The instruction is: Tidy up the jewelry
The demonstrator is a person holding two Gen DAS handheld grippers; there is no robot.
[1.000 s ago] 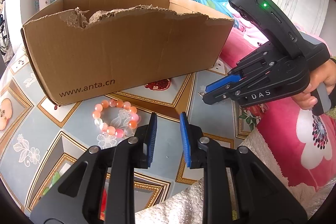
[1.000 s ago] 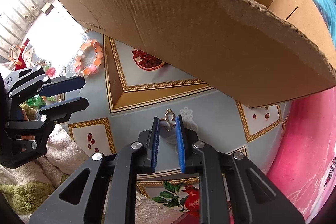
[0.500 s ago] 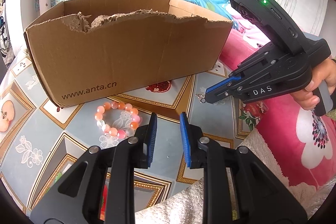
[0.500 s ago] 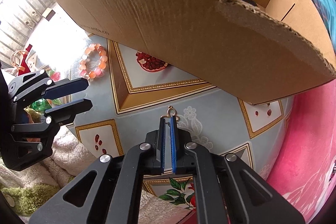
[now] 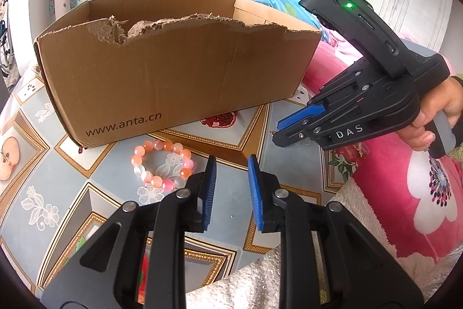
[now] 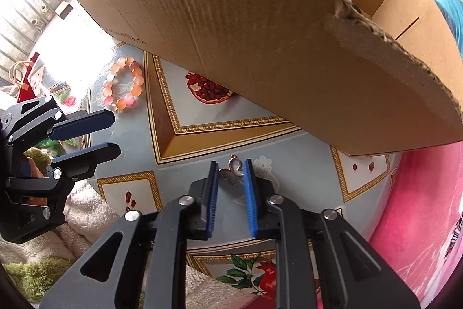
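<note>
Left wrist view: your left gripper (image 5: 231,184) hangs with its jaws spread and nothing between them. Take the cardboard box (image 5: 173,71) as your landmark. The bead bracelet (image 5: 163,164) lies flat on the patterned tablecloth (image 5: 58,193) just in front of the box's printed wall, ahead and slightly left of your left fingertips. Your right gripper (image 5: 277,132) sits off the box's right front corner, low over the cloth; from here its jaws look close together, and a tiny bit of metal shows at the tip.

Right wrist view: your right jaws are parted, and the small butterfly pendant (image 6: 233,171) lies between the blue pads (image 6: 250,193), its ring end pointing toward the box. I cannot tell whether the pads touch it; it seems to rest on the cloth. The pendant's long axis runs along your fingers, so the closing would be across its narrow width. The bracelet (image 6: 123,84) is beside the box's left end, nearer your left gripper (image 6: 113,132).
</note>
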